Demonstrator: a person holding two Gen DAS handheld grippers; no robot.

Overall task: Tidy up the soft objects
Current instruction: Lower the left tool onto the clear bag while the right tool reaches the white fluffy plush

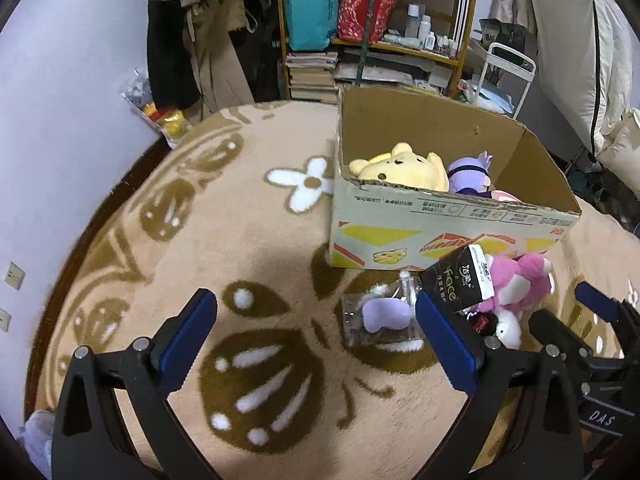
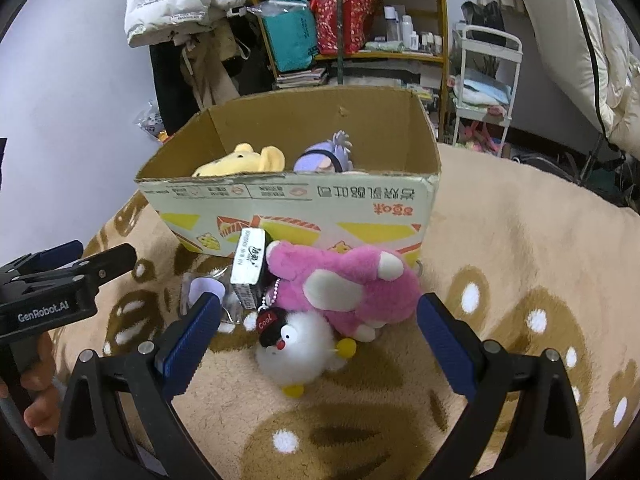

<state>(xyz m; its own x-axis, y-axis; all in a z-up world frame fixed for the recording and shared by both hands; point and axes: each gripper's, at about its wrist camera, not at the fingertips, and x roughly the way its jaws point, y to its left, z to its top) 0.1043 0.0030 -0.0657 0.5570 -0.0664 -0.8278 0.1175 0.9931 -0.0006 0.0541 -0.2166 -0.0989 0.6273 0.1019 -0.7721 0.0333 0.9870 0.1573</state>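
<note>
2 plush toys already sit in the cardboard box. Right hand-held gripper, jaws wide and empty, frames the white penguin with the pink plush at 12 o'clock, likely next. Left hand-held gripper hangs open over the blanket.

You worked on a soft tan rug w/ brown shapes & white flowers. A pale wall stood on your left. At the back was a yellow wood shelf full of bags, bottles & books. Coats hung beside it. A white cart stood to the right.
</note>
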